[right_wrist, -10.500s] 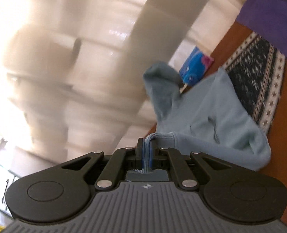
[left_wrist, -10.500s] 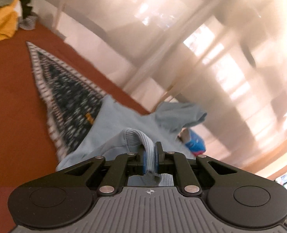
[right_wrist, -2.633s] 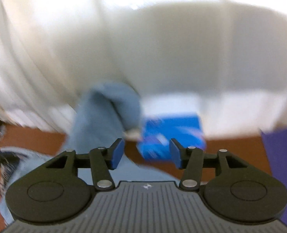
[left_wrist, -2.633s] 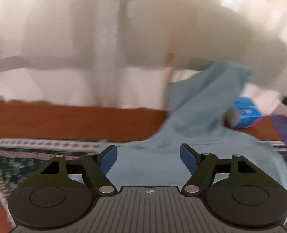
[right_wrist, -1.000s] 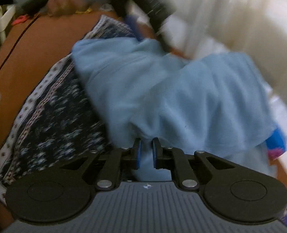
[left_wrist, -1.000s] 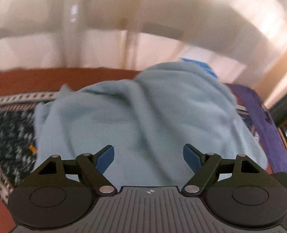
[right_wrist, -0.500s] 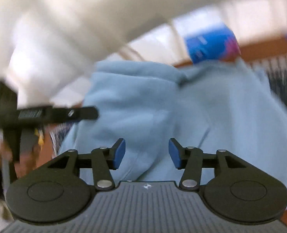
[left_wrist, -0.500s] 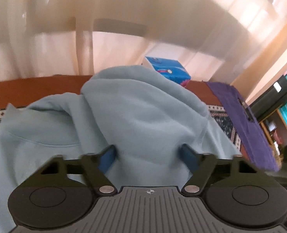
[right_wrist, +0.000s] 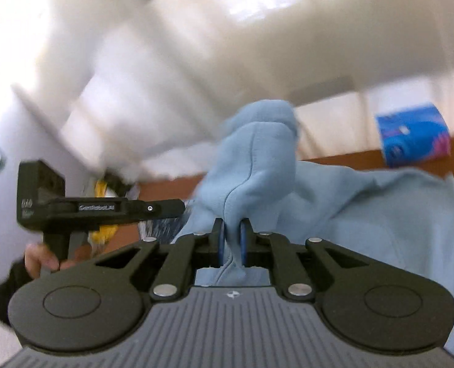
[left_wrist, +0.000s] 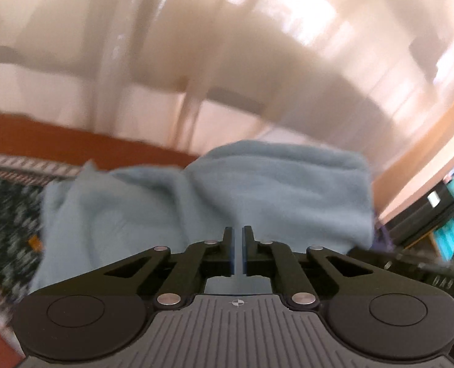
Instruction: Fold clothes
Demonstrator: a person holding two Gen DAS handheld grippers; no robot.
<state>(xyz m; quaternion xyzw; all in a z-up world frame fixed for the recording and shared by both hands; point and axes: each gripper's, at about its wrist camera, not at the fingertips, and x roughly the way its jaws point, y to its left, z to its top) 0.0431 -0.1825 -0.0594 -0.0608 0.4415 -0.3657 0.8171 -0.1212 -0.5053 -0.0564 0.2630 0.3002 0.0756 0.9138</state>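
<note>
The big blue sweatshirt [left_wrist: 276, 196] lies bunched on the patterned cloth [left_wrist: 9, 202], right in front of both grippers. Half a second ago both were wide apart. Now the left gripper [left_wrist: 237, 247] is pinched on the cloth, and the right gripper [right_wrist: 230, 239] squeezes a raised fold (probably a sleeve). A fold looks ready. A blue box [right_wrist: 414, 135] sits beyond, right.

Your right gripper [right_wrist: 230, 239] is black, with blue pads [right_wrist: 221, 240], silver screws and a ribbed grey housing. Your left gripper [left_wrist: 237, 251] matches it, white lettering along its side. At nine o'clock, your sleeve [right_wrist: 9, 285] is dark.
</note>
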